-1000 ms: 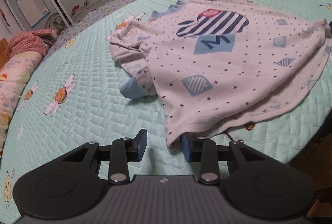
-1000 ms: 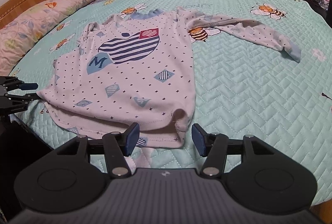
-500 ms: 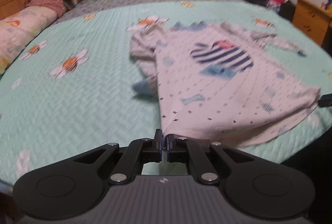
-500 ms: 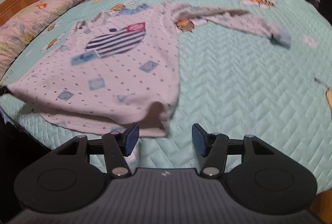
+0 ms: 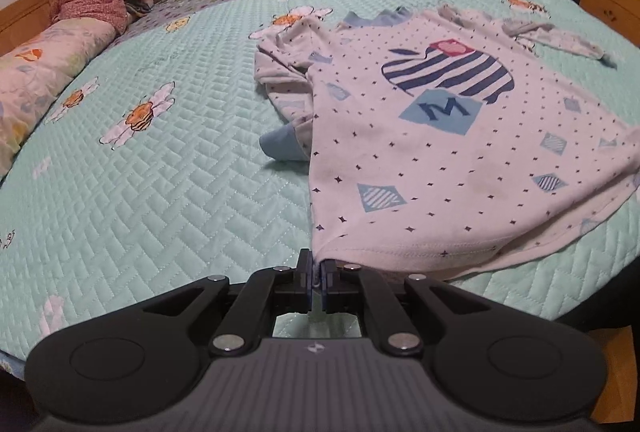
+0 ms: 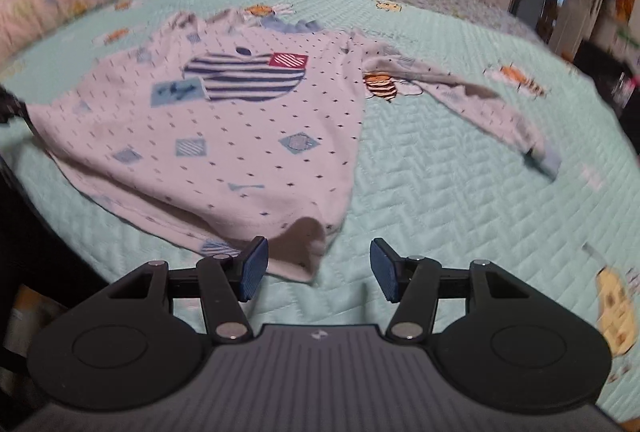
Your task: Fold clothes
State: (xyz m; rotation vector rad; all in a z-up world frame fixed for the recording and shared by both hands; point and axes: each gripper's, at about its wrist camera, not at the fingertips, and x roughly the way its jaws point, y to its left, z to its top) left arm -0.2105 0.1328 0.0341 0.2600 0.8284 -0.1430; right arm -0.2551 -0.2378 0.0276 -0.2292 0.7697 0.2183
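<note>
Left wrist view shows the left gripper [image 5: 316,282] with its fingers pressed together on the near hem corner of a long-sleeved shirt [image 5: 440,135], which lies face up on the quilted bedspread [image 5: 160,191] close to the bed's near edge. The cloth looks thin, light and very soft, so I think it will sag and follow any pull. The best holds are the two hem corners, where the stitched edge is thicker.

In the right wrist view, the right gripper [image 6: 318,268] has its fingers spread and they hold nothing; the other hem corner, curled up a little, sits just between them. Only this view shows the long sleeve [image 6: 480,107] stretched out flat. Only the left view shows the other sleeve with its blue cuff [image 5: 282,145] bunched beside the body.
</note>
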